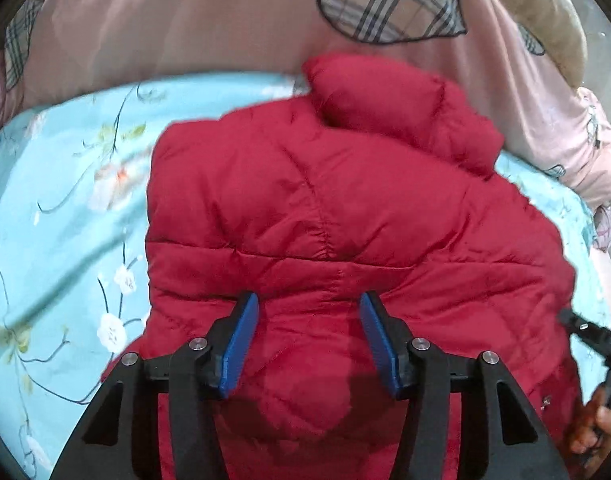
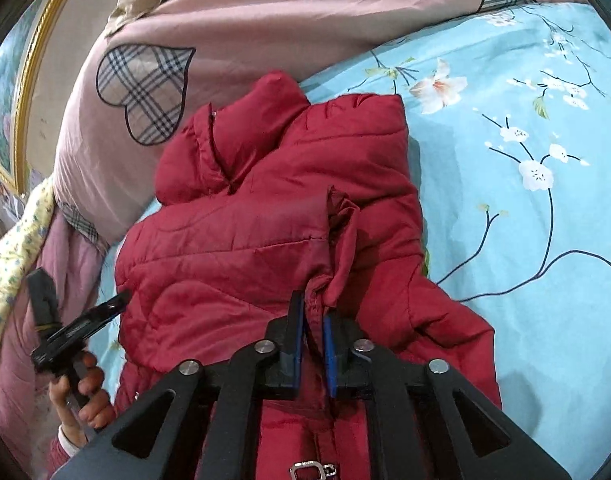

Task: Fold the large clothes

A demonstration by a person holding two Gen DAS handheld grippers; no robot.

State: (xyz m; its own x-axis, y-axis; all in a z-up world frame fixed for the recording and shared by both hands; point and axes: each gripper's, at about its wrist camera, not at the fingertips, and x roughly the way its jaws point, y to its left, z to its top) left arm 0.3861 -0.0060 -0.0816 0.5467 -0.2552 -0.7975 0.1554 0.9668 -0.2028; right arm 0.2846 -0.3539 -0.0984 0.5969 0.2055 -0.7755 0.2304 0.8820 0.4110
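A red puffer jacket lies bunched on a light blue floral bedsheet, collar toward the pink quilt. My left gripper is open, its blue pads apart just above the jacket's back, holding nothing. In the right wrist view the jacket fills the middle. My right gripper is shut on a raised fold of the red fabric near the cuff. The other gripper and the hand holding it show at the left edge of that view.
A pink quilt with plaid hearts lies heaped along the far side of the bed, also in the right wrist view. A beige pillow sits at the back right. A gold-framed picture stands beside the bed. A metal buckle shows at the bottom.
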